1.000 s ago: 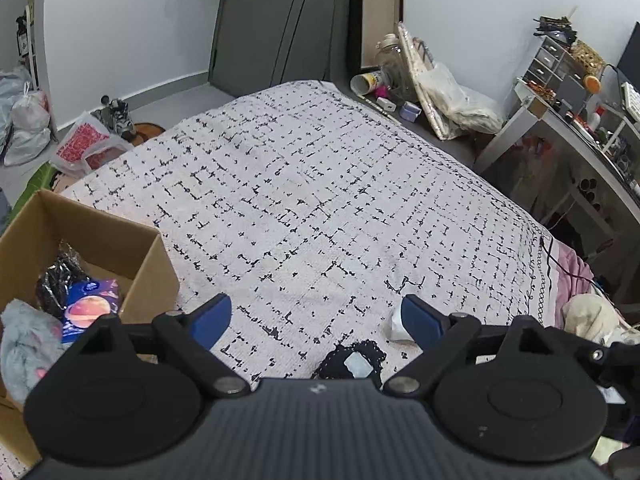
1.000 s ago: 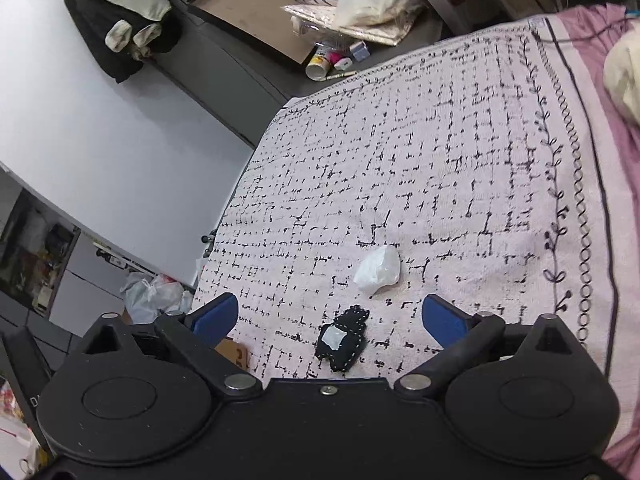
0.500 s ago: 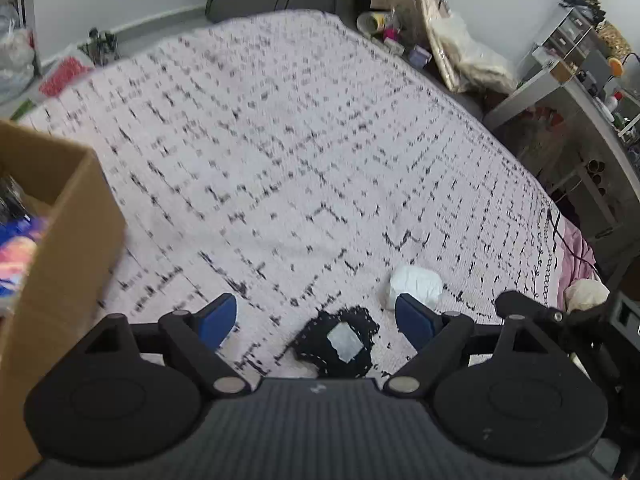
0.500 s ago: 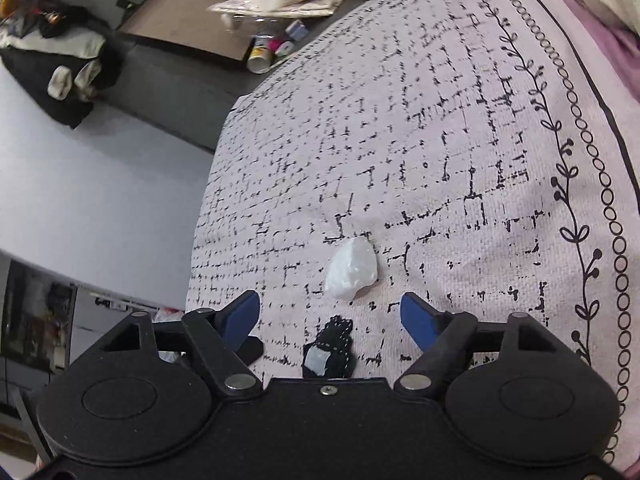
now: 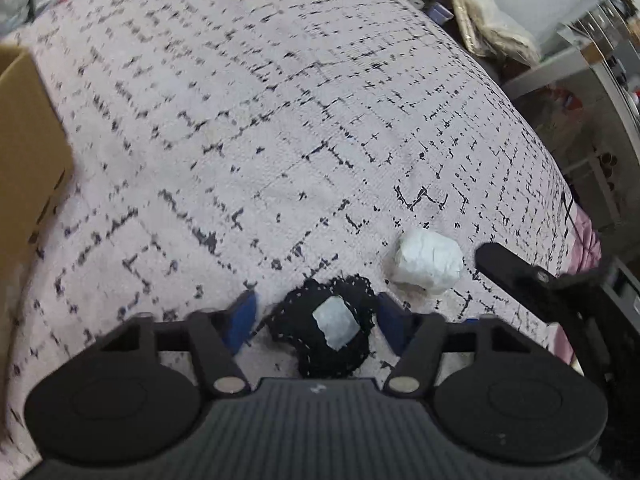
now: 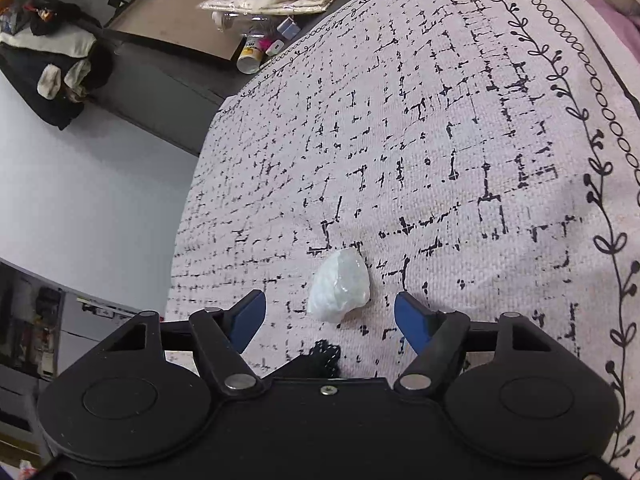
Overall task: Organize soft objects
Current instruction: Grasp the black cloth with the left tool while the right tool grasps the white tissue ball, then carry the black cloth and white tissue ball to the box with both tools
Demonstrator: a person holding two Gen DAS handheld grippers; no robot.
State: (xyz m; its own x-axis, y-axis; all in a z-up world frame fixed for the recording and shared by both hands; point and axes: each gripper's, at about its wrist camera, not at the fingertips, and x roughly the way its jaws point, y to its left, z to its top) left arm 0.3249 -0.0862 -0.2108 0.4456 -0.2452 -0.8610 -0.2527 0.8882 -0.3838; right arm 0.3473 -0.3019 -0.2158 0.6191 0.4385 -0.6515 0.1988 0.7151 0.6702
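Note:
A black lacy cloth (image 5: 340,348) with a pale label lies on the patterned bed cover (image 5: 280,120). My left gripper (image 5: 316,320) is low over it. Its blue pads straddle the cloth and are closing, with small gaps still showing on both sides. A white crumpled wad (image 5: 428,266) lies just to the right of the cloth. In the right wrist view that wad (image 6: 340,290) sits between and slightly ahead of my right gripper (image 6: 330,316). Its jaws are closing too and stand clear of the wad. The black cloth (image 6: 320,356) peeks out below it.
A cardboard box (image 5: 24,152) stands on the bed at the left edge. A black arm of the right gripper (image 5: 520,280) reaches in beside the wad. A can (image 6: 250,56), bags and a dark cabinet (image 6: 160,72) crowd the far end. A desk (image 5: 592,80) stands to the right.
Both grippers have sunk toward the bed and narrowed their jaws. The black cloth now lies between the left pads, the white wad between the right ones. The box has slid toward the left edge.

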